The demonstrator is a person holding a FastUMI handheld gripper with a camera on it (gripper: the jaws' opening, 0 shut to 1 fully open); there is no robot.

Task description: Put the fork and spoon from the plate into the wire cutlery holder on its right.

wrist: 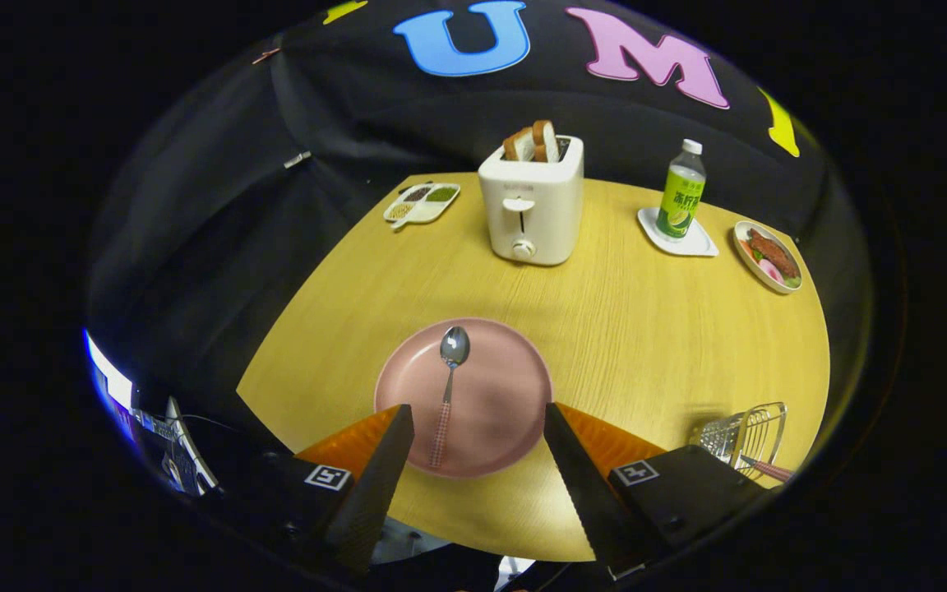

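Note:
A pink plate (498,411) lies on the wooden table just ahead of my fingers. A spoon (449,386) with a checked handle rests on it, bowl pointing away, handle end near my left fingertip. My gripper (478,419) is open, fingers spread wide over the plate's near half with nothing between them. To the right of the plate stands the wire cutlery holder (749,432), partly hidden behind my right finger. A checked handle (769,470) pokes out of it, likely the fork's.
Beyond the plate a white toaster (531,210) with bread slices stands mid-table. A divided snack dish (422,203) is at the far left, a green bottle (681,193) on a white coaster and a small dish of food (768,256) at the far right.

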